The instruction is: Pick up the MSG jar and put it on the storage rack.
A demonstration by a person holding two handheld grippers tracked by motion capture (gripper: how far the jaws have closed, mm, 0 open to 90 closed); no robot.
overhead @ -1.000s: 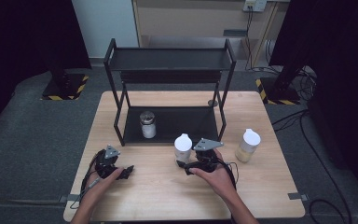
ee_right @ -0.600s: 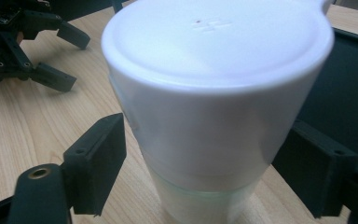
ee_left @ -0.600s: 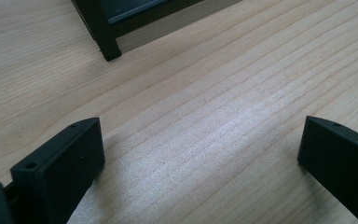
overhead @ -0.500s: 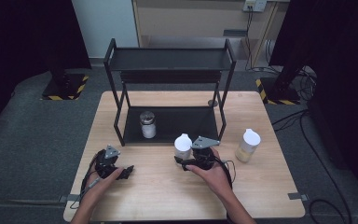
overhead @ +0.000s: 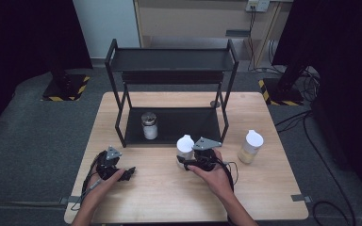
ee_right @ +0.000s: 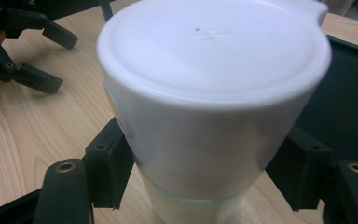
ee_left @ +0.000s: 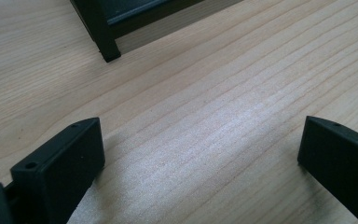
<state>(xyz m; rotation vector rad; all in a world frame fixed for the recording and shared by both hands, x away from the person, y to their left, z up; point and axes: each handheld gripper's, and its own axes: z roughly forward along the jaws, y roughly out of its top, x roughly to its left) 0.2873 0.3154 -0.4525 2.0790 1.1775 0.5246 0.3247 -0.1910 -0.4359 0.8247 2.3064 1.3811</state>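
Observation:
A jar with a wide white lid (overhead: 185, 143) stands on the wooden table (overhead: 264, 197) just in front of the black rack. My right gripper (overhead: 185, 163) has just been closing its jaws on it. In the right gripper view the two black pads (ee_right: 108, 168) press the sides of the white-lidded jar (ee_right: 214, 93) just under its lid. My left gripper (overhead: 128, 173) rests on the table at the front left, pointing right. In the left gripper view my left gripper (ee_left: 200, 154) stands wide open over bare wood.
The black two-level rack (overhead: 169, 61) stands at the back of the table, with a metal-lidded jar (overhead: 149, 125) on its lower shelf. Another white-lidded jar with yellowish contents (overhead: 250, 147) stands to the right. A rack foot (ee_left: 107, 51) is just ahead of the left gripper.
The right gripper's jaws have closed onto the white-lidded jar after edging slightly left toward it. The left gripper has stayed put.

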